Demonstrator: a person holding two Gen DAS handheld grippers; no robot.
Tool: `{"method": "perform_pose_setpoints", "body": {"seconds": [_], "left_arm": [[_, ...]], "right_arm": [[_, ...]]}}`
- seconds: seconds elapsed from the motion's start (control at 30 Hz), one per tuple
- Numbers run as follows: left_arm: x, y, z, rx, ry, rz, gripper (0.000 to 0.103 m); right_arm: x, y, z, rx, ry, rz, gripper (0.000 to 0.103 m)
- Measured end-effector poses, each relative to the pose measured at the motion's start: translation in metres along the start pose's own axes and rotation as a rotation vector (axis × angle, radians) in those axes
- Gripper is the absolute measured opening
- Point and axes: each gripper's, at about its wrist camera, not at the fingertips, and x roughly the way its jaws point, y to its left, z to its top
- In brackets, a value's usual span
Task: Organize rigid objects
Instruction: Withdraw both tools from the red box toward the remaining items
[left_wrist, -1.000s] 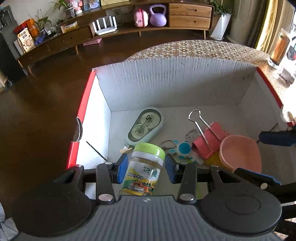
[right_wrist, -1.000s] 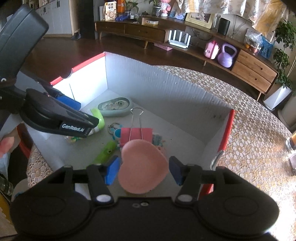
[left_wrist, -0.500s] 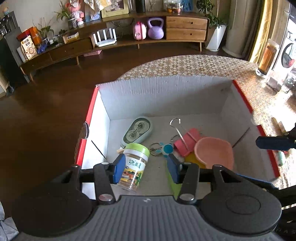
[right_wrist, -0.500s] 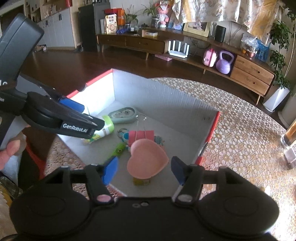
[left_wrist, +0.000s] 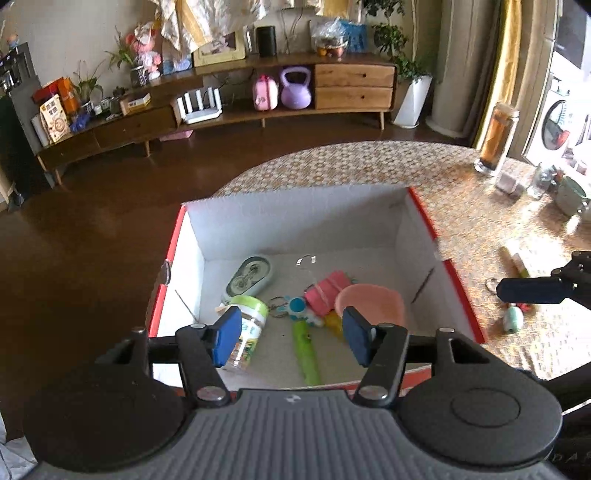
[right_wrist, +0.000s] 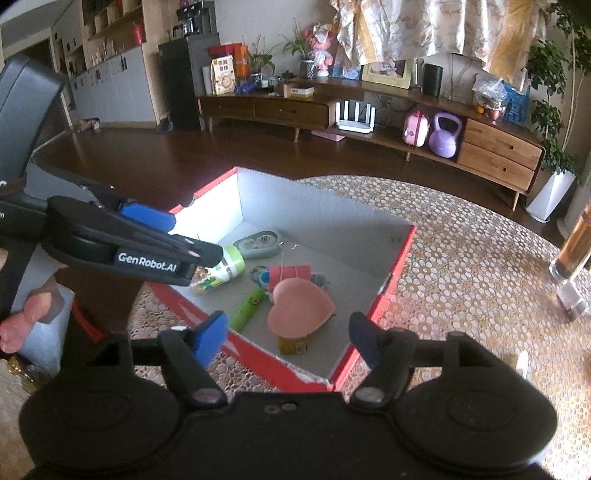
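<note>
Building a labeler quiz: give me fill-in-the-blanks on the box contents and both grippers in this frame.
1. The pink dish in the box is shaped like a ____.
2. The jar lying on its side has a ____ lid.
3. The left gripper holds ____; its jaws are opening.
4. The right gripper, jaws opening, hangs ____ the box.

Missing words: heart; green; nothing; above
</note>
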Motion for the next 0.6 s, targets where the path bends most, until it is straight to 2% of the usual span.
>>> {"method": "perform_pose_setpoints", "body": {"seconds": [0.13,0.23,0.53,0.6], "left_arm": [[-0.015,-0.013,-0.002,0.014,-0.024,-0.011,0.06],[-0.023,-0.022,-0.003,0.01,-0.039,-0.024,0.071],[-0.039,-0.054,-0.007,-0.015,-0.078,-0.069,0.072],[-0.04,-0.063,-0.007,-0.014,-0.091,-0.081,0.081]], "right_arm": [[-0.018,-0.006,-0.006,0.015,-0.019,0.007,0.082],[-0.031,-0.011,-0.011,0.029,-0.034,0.012,0.085],[-0.071,-0.037,-0.036,0.083,-0.104,0.041,0.098],[-0.079,-0.049,-0.044,0.103,-0.123,0.04,0.101]]}}
